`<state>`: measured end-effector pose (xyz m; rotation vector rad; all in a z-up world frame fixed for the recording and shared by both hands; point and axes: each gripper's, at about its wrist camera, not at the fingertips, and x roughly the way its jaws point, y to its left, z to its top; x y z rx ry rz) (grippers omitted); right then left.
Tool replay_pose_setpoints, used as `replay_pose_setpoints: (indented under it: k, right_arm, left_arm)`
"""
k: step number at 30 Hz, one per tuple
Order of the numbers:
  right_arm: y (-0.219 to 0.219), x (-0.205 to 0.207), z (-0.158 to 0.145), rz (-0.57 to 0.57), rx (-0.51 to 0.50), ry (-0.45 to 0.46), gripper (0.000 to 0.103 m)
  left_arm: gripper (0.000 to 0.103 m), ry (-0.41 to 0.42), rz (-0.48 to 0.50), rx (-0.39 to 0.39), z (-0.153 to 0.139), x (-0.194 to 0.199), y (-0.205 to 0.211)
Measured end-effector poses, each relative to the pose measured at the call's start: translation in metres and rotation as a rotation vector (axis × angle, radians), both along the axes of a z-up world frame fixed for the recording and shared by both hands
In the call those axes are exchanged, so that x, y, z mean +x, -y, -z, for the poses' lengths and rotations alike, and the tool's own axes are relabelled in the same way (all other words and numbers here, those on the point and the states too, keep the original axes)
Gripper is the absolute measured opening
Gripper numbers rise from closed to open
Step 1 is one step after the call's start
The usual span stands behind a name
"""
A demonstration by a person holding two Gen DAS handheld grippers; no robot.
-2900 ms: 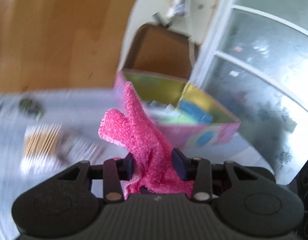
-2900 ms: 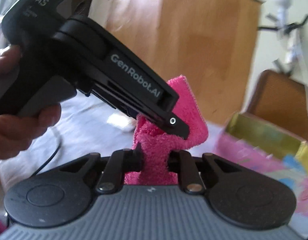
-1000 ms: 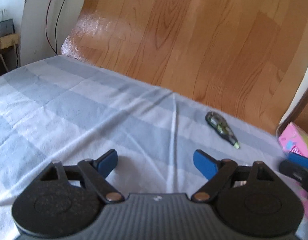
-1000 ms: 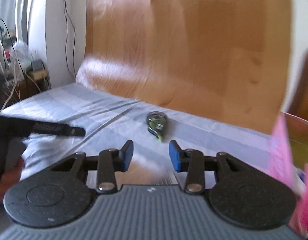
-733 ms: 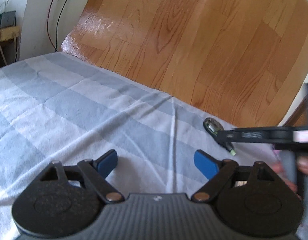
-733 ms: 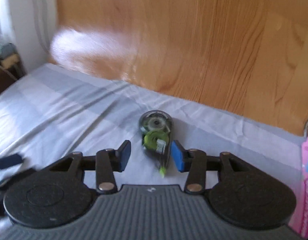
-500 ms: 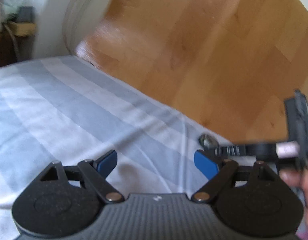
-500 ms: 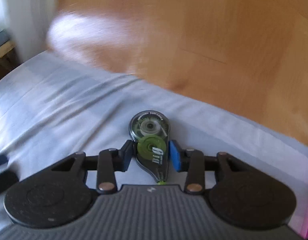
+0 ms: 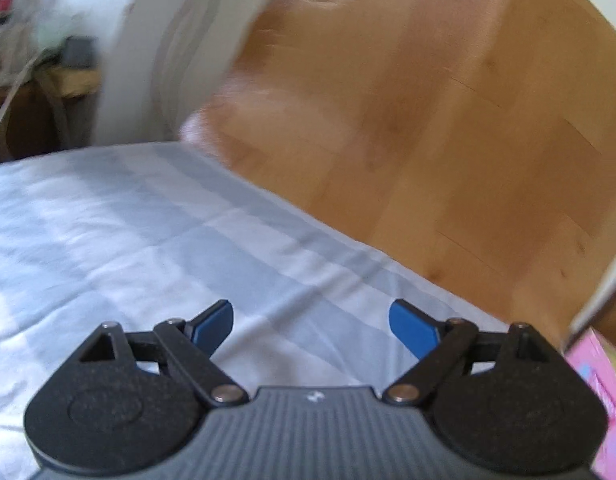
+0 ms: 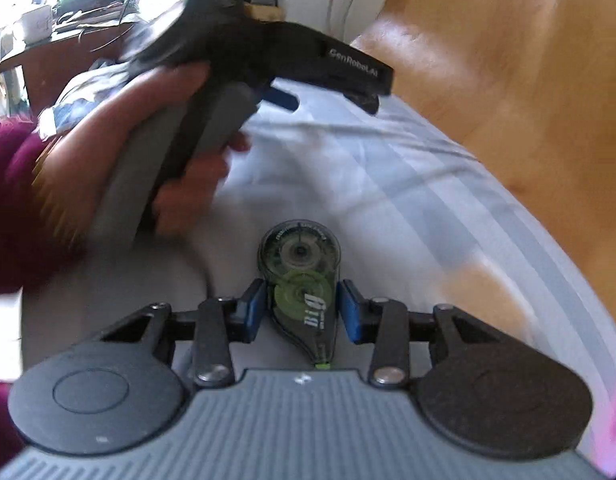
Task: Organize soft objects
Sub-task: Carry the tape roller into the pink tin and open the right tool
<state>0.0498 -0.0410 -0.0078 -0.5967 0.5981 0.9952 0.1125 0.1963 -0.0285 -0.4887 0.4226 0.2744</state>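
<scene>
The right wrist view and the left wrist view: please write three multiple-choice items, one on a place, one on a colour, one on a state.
1. Where is the clear green correction tape dispenser?
A. between the right gripper fingers
B. in a box
C. on the floor

2. What colour are the left gripper finger pads?
A. red
B. blue
C. white

3. The left gripper is:
A. shut on cloth
B. open, holding nothing
C. out of view

Key: A, both pads flank it; B, the pads show blue; B, only the striped grey bedsheet shows in the gap.
</scene>
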Motion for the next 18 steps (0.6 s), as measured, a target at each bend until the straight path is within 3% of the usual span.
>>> replay_pose_setpoints:
  k: [7,11,15,18]
  right_arm:
    - [0.142,-0.047,0.011,0.354,0.14,0.018,0.043]
    - [0.19,-0.068,0.019,0.524,0.254,0.001,0.045]
    - [0.207,-0.084,0.025,0.563,0.296,0.035,0.052]
    - [0.213,-0.084,0.029,0.545,0.302,0.058,0.053]
  left_arm:
    - [0.088,0.005,0.341,0.167,-0.012,-0.009,0.077]
    - [0.087,0.003,0.57,0.132,-0.022,-0.032,0.14]
    - [0.087,-0.054,0.797,0.076,-0.023,-0.044,0.195]
    - [0.087,-0.14,0.875,0.081,-0.018,-0.044,0.225]
